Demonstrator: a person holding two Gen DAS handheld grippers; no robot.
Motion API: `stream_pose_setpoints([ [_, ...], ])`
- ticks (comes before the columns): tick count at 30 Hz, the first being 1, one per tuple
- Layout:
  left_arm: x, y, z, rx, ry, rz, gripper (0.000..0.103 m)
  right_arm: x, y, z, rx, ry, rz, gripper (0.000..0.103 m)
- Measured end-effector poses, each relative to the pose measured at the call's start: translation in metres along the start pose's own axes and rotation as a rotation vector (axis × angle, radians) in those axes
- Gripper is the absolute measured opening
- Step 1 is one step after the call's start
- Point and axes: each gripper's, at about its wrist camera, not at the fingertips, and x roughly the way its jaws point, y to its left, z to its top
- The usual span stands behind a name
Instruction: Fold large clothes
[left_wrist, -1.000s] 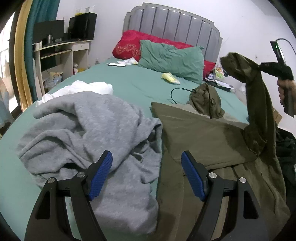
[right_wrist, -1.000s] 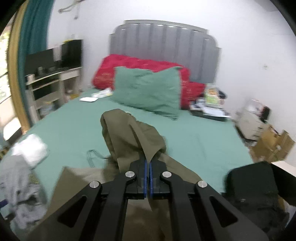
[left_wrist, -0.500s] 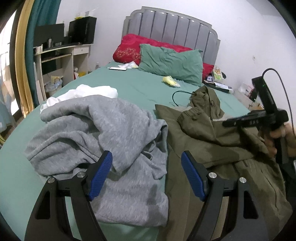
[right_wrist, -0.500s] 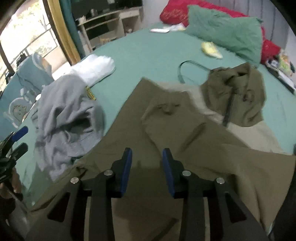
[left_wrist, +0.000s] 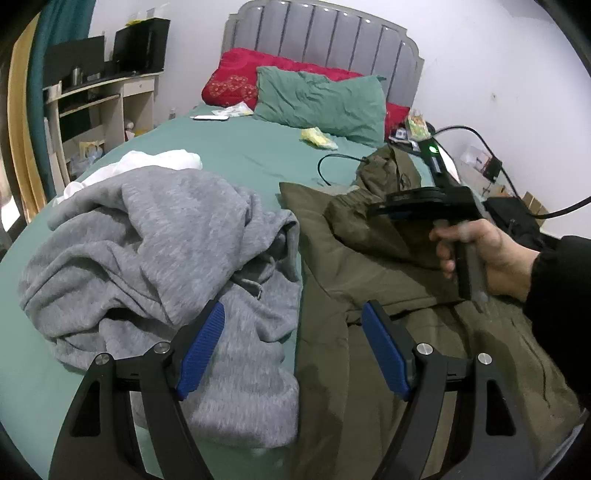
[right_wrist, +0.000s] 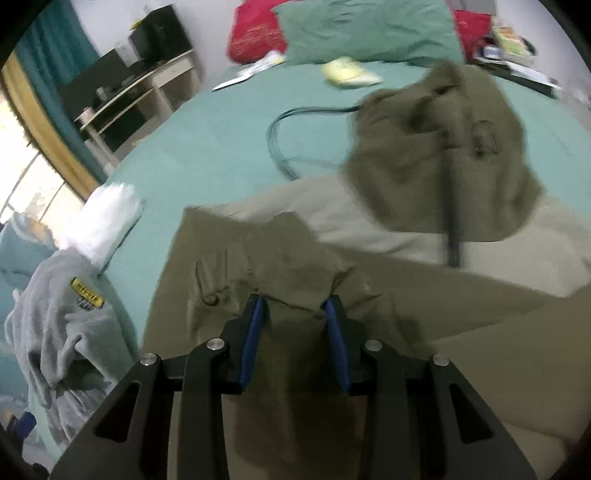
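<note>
An olive green hooded jacket (left_wrist: 373, 280) lies spread on the green bed, its hood (right_wrist: 443, 147) toward the pillows and one sleeve (right_wrist: 280, 266) folded across its body. My right gripper (right_wrist: 295, 306) is open, its jaws low over that folded sleeve; it also shows in the left wrist view (left_wrist: 417, 206), held in a hand. My left gripper (left_wrist: 291, 343) is open and empty, hovering where a crumpled grey sweatshirt (left_wrist: 159, 254) meets the jacket's left edge.
A white cloth (left_wrist: 140, 166) lies beyond the sweatshirt. A black cable (right_wrist: 295, 136) loops on the green bed sheet (left_wrist: 240, 147) near the hood. Green pillow (left_wrist: 317, 99) and red pillow (left_wrist: 236, 81) at the headboard. A desk (left_wrist: 103, 103) stands left; black bag (left_wrist: 513, 214) right.
My right gripper carried the lifted sleeve down across the jacket, opened and let it go. It now sits lower and closer over the folded sleeve. My left gripper stayed open, barely moving.
</note>
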Motion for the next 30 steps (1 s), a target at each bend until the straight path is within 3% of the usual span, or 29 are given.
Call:
stream_pose_setpoints([
  [1,0.001,0.0,0.0,0.002,-0.001,0.012,0.08,-0.002,0.018,-0.003,-0.043,-0.006,0.033,0.012],
  [2,0.001,0.002,-0.001,0.003,-0.001,0.024,0.08,-0.005,0.035,-0.008,-0.095,-0.01,0.044,0.007],
  [7,-0.014,0.013,0.004,-0.051,-0.054,0.037,0.08,-0.039,0.101,-0.033,-0.293,-0.095,0.115,0.006],
  [9,-0.022,0.017,0.005,-0.064,-0.086,0.046,0.08,-0.043,0.116,-0.043,-0.341,-0.091,0.125,0.007],
  [11,-0.025,0.019,0.008,-0.069,-0.1,0.053,0.08,-0.029,0.123,-0.054,-0.375,-0.003,0.117,0.023],
  [12,-0.025,0.019,0.009,-0.069,-0.098,0.052,0.08,-0.014,0.123,-0.06,-0.385,0.091,0.114,0.052],
  [13,-0.023,0.019,0.009,-0.069,-0.093,0.054,0.08,-0.006,0.123,-0.069,-0.396,0.148,0.061,0.065],
  [15,-0.02,0.018,0.01,-0.069,-0.079,0.055,0.08,-0.015,0.12,-0.075,-0.411,0.116,0.05,0.065],
  [19,-0.015,0.012,0.01,-0.056,-0.07,0.046,0.08,-0.073,0.084,-0.066,-0.289,-0.044,0.031,0.065],
  [23,-0.011,0.009,0.01,-0.052,-0.062,0.038,0.08,-0.105,0.031,-0.068,-0.211,-0.135,-0.19,0.065],
  [26,-0.005,0.007,0.008,-0.072,-0.037,0.019,0.08,-0.093,-0.006,-0.082,-0.121,-0.057,-0.289,0.065],
  [29,-0.002,0.001,0.004,-0.052,-0.022,0.017,0.08,-0.059,-0.02,-0.123,-0.163,0.11,-0.352,0.065],
  [30,0.0,-0.001,0.003,-0.042,-0.015,0.014,0.08,-0.06,-0.022,-0.13,-0.179,0.105,-0.358,0.066],
])
